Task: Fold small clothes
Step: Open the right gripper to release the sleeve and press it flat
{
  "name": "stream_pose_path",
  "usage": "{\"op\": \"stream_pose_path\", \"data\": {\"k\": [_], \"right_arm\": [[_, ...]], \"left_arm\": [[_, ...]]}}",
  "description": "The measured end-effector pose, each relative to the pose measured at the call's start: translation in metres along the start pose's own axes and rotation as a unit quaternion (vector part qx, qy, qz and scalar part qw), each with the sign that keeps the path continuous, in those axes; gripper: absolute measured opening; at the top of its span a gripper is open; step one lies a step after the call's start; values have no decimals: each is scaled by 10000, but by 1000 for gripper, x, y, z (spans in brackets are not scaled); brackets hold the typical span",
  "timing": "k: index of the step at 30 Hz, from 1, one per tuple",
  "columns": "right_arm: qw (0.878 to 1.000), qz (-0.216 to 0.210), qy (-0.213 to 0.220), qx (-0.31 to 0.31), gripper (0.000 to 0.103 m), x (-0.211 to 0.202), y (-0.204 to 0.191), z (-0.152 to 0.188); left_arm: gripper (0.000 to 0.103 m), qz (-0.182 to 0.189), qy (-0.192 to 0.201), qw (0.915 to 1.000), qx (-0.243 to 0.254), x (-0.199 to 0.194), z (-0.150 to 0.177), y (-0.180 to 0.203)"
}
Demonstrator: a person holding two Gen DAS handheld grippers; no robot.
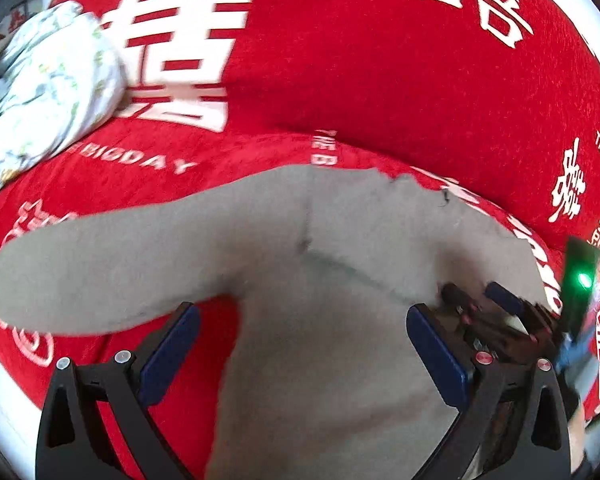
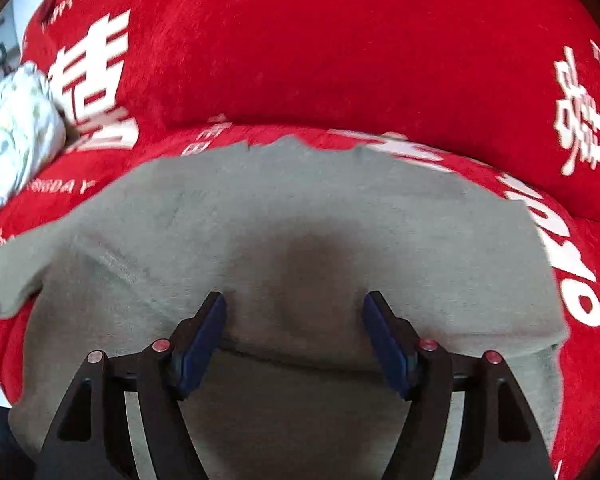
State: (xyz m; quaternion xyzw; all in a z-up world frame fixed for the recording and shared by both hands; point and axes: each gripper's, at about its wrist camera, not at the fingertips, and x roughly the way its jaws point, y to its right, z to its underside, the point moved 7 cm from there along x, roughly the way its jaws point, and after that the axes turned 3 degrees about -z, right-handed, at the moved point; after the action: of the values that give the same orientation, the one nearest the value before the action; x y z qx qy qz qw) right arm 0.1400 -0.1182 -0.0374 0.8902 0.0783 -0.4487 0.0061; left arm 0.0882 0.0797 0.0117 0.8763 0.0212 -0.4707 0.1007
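Note:
A small grey garment (image 1: 320, 264) lies spread on the red cover, one sleeve reaching out to the left (image 1: 80, 276). My left gripper (image 1: 302, 316) is open just above the garment's body, holding nothing. My right gripper shows at the right of the left wrist view (image 1: 476, 300), low over the garment's right side. In the right wrist view the grey garment (image 2: 300, 220) fills the middle, with a folded edge running between my fingers. My right gripper (image 2: 294, 308) is open over that edge, empty.
The red cover (image 1: 360, 60) with white lettering drapes over the seat and the backrest behind it. A bundle of white floral cloth (image 1: 44, 88) lies at the far left and also shows in the right wrist view (image 2: 16, 128).

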Motion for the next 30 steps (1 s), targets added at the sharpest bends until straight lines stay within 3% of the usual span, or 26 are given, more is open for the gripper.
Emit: {"op": "stream_pose_path", "data": {"k": [5, 9, 11, 15, 19, 21, 23, 26, 30], "right_arm": [[9949, 662, 330, 685, 75, -19, 78, -4], [9897, 871, 60, 1134, 75, -9, 125, -1], [9907, 998, -77, 916, 76, -2, 134, 2], [9884, 998, -89, 1138, 78, 0, 156, 2], [9879, 1168, -96, 1013, 79, -1, 149, -3], [9916, 787, 54, 1029, 80, -10, 131, -1], [9940, 496, 62, 972, 80, -10, 118, 6], [9957, 573, 46, 730, 80, -12, 104, 23], [9954, 627, 205, 696, 82, -40, 94, 36]], "left_arm": [[103, 229, -323, 9984, 401, 40, -14, 63], [103, 62, -625, 9933, 969, 82, -7, 110], [103, -430, -753, 9889, 1208, 104, 0, 110], [103, -634, -478, 9925, 925, 103, -7, 76], [103, -626, -534, 9932, 829, 97, -8, 67], [103, -593, -447, 9946, 719, 88, -7, 71], [103, -336, -447, 9955, 762, 83, -2, 84], [103, -589, -475, 9912, 1085, 89, 16, 88], [103, -295, -530, 9963, 601, 72, 22, 71]]}}
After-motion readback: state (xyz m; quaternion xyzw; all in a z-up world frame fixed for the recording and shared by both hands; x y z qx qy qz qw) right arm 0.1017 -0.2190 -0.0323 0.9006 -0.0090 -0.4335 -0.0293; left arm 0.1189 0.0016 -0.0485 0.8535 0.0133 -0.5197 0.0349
